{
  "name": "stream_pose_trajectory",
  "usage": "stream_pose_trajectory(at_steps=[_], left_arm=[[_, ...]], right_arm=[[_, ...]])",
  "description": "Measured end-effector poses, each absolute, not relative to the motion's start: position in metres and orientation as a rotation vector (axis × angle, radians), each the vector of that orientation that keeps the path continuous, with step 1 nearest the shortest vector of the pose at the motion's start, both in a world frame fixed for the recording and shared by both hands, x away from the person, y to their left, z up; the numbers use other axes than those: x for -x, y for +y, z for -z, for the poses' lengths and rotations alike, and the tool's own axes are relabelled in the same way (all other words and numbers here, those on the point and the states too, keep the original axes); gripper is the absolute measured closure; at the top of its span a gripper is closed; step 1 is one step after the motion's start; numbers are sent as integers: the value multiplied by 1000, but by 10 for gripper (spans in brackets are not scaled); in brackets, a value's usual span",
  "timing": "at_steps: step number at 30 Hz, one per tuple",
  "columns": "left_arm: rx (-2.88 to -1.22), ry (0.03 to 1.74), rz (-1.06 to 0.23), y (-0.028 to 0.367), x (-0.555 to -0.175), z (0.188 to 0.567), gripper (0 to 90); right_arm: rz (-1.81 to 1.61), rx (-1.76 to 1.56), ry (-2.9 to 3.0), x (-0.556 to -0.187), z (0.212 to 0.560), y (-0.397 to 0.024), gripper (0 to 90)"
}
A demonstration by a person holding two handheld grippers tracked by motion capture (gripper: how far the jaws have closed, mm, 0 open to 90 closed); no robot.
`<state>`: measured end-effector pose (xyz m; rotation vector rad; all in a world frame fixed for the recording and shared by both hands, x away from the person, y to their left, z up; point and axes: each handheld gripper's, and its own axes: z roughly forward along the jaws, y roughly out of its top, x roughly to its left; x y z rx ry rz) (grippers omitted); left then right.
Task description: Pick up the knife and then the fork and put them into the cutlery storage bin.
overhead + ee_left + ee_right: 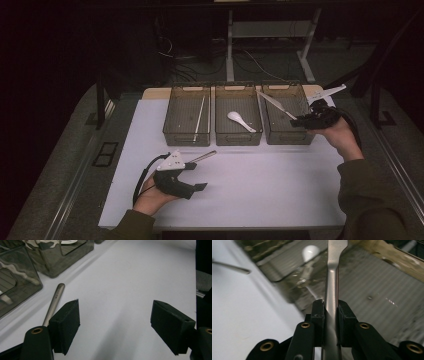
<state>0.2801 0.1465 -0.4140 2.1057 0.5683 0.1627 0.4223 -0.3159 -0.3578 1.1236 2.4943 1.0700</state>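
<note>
My right gripper (pixel 303 120) is clamped on the slim, stiff, slippery steel knife (pixel 275 104) over the right smoked-plastic bin (pixel 287 136), so I'd keep hold mid-handle, while my left gripper (pixel 115 327) gapes empty beside the steel handle (pixel 53 304) on the white table (pixel 260 185).

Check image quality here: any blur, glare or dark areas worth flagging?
High view: room dark, white table lit. Right gripper view: bin behind is soft, knife streaked by glare. Left gripper view: sharp pads, handle clear, bins show wavy reflections.
</note>
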Motion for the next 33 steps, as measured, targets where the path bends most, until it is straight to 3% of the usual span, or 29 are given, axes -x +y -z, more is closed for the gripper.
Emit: stream_pose_trajectory(at_steps=[12,26,33], left_arm=[[-2122,569,-156,145,-281,417,194],[-2148,558,-135,143,-282,420,186],[-2143,572,-142,145,-284,419,186]], right_arm=[[-943,-1383,2395,-453,370,-327,775],[-767,-1452,2460,-469,395,-314,766],[-966,-1468,2347,-460,384,-321,593]])
